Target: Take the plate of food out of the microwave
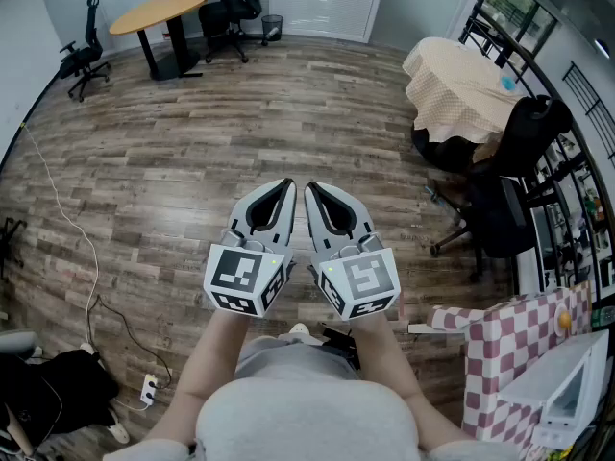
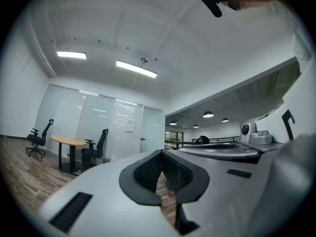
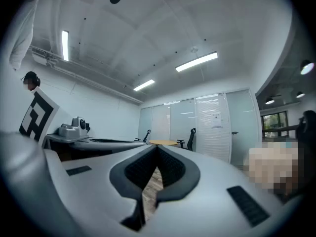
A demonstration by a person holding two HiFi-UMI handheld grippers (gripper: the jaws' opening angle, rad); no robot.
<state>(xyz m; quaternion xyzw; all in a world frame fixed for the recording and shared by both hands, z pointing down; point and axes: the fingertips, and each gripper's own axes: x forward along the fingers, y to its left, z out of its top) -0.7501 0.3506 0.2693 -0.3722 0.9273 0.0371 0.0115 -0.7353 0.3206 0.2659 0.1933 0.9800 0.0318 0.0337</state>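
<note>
The plate of food cannot be seen in any view. A white box that may be the microwave (image 1: 567,392) sits in the bottom right corner of the head view. It stands on a worktop (image 1: 500,349) draped in a red-and-white check cloth, well apart from both claws. The left claw (image 1: 287,184) and right claw (image 1: 311,188) are held out level, side by side, in the middle of that view above the wood floor (image 1: 173,161). Their tips are just beside each other, and their marker cubes face back toward the person's grey shirt (image 1: 307,416). Both claws are closed and hold nothing. In the left gripper view the dark pads (image 2: 145,174) meet at the tip, and in the right gripper view the pads (image 3: 138,169) meet the same way. Only floor shows through the small gap behind each pair of pads. Beyond the worktop stands a black chair (image 1: 495,214), and farther off is a table under a cream cloth (image 1: 461,80). At the far end of the room are a round yellow-topped table (image 1: 159,10), black office chairs (image 1: 231,8) and a small bin (image 1: 272,27). On the left a white cable (image 1: 67,214) trails across the floor toward a power strip (image 1: 149,389), near a black bag (image 1: 53,392).
</note>
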